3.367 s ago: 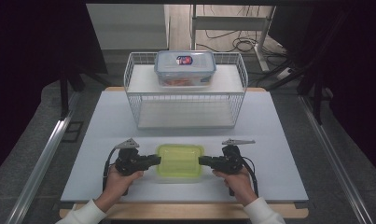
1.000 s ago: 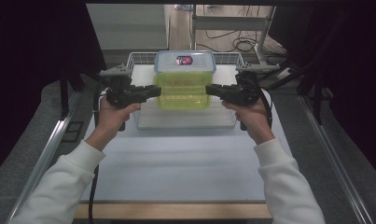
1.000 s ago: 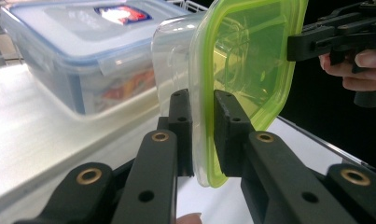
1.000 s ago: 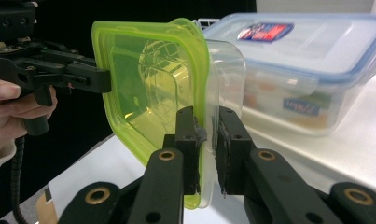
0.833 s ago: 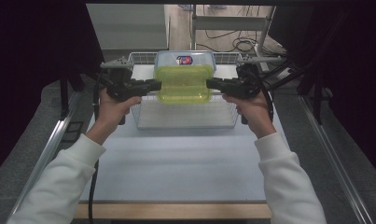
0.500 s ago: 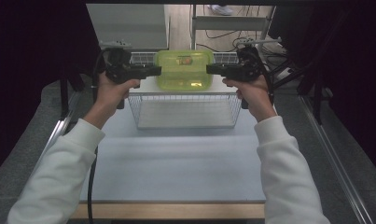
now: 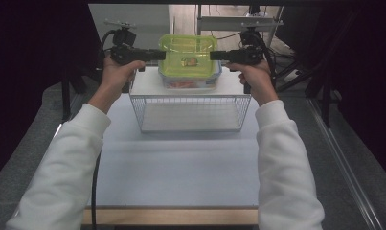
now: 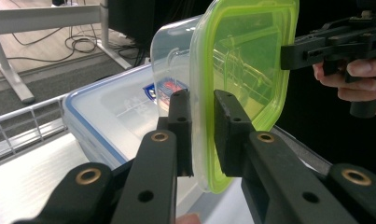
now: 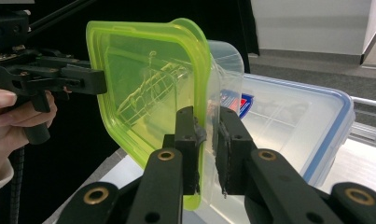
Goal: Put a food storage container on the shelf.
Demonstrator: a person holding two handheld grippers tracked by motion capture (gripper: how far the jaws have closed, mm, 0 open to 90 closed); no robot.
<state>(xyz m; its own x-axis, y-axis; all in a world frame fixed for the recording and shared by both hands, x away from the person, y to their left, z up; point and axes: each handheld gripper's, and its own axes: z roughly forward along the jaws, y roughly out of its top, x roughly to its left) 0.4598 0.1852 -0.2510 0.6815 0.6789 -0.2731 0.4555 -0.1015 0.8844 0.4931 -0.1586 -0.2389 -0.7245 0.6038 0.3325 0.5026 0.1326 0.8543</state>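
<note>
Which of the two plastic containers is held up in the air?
The green-lidded container, gripped at both ends; the blue-rimmed container rests on the wire rack.

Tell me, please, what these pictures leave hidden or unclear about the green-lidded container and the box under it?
- Green-lidded container: whether it rests on the blue-rimmed box or hangs above it; high view, it covers the box.
- Blue-rimmed box: its reddish contents; high view, too small and covered.
- Label on the box lid: unreadable; right gripper view, cut by the container.
- Left gripper, right gripper: pad contact; lid rim hides it.
</note>
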